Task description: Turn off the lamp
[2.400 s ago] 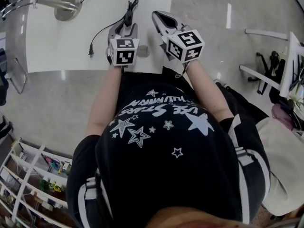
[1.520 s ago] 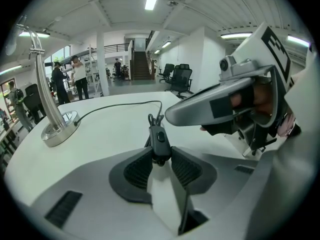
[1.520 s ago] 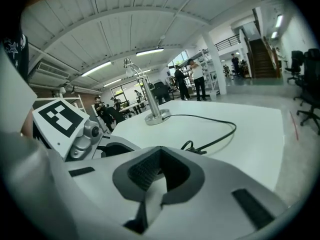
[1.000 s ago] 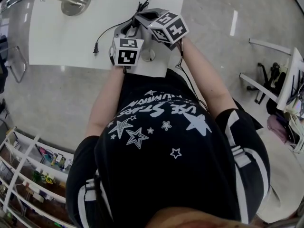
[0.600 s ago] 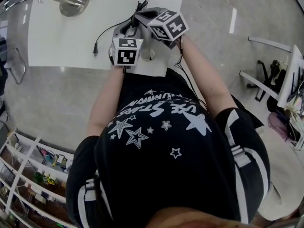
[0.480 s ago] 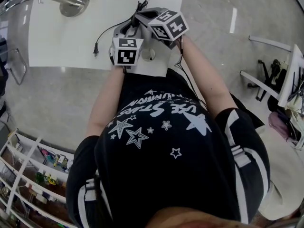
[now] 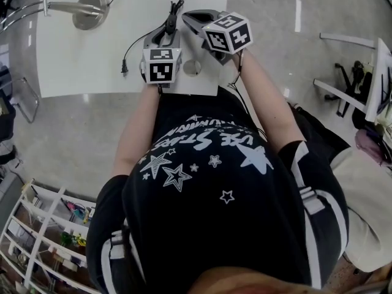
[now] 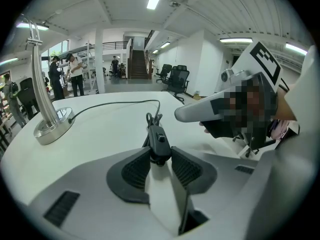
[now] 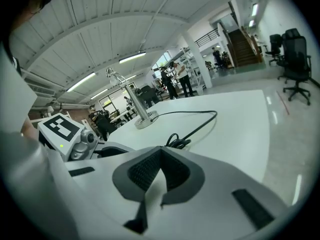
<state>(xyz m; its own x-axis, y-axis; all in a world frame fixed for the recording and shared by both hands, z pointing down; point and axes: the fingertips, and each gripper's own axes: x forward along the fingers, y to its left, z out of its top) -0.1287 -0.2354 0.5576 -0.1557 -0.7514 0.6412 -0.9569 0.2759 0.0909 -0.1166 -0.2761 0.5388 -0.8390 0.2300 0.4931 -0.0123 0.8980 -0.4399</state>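
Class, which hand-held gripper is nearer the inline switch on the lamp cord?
Left. The left hand-held gripper clamps the inline switch between its jaws; the right hand-held gripper hangs beside it with jaws together, not touching it.

Counts only.
- white rectangular counter [image 7: 73, 60]: one.
- silver metal lamp [image 7: 86, 10] with a round base: one.
- black cord [image 8: 115, 104]: one, carrying one black inline switch [image 8: 159, 141] and one black plug [image 7: 124, 70].
- round grey cap [image 7: 192, 68] set in the counter: one.
- Hand-held grey tools with jaws: two, the left gripper [image 8: 160, 156] and the right gripper [image 9: 160, 171].
- black-and-white marker cubes [image 7: 160, 65]: two, one apiece.
- black office chairs [image 9: 296, 59], in the right gripper view: two.
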